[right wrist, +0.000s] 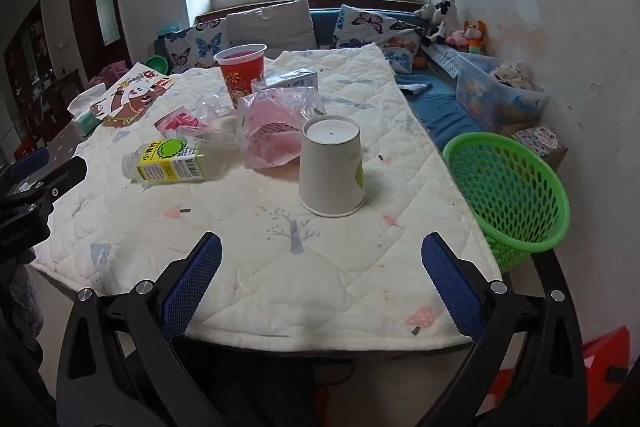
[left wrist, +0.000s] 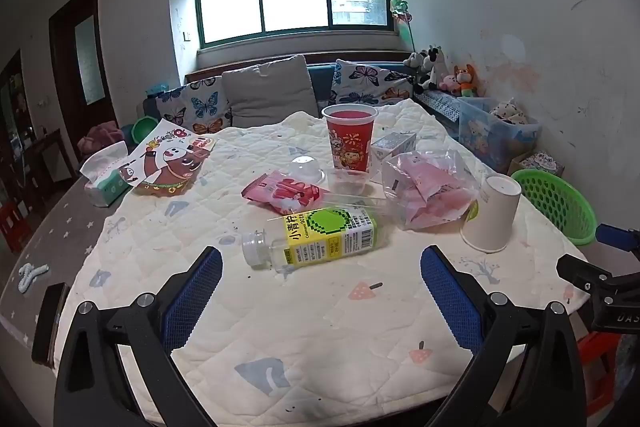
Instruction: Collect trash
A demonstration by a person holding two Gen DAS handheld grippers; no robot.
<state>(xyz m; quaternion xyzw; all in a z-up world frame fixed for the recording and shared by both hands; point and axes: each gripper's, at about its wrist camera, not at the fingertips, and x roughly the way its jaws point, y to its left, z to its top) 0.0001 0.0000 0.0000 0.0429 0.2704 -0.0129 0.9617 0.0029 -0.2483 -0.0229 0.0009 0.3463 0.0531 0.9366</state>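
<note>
Both grippers, left (left wrist: 321,269) and right (right wrist: 321,255), hover released above a quilt (right wrist: 320,287) strewn with bottle (left wrist: 316,239), cup (right wrist: 332,171), wrappers (left wrist: 428,187), beside a basket (right wrist: 508,191)

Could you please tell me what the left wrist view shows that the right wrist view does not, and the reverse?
Only the left wrist view shows the dark phone-like slab at the table's left edge. Only the right wrist view shows the red stool on the floor whole. Both share the lying bottle, upturned paper cup, red cup and green basket.
</note>
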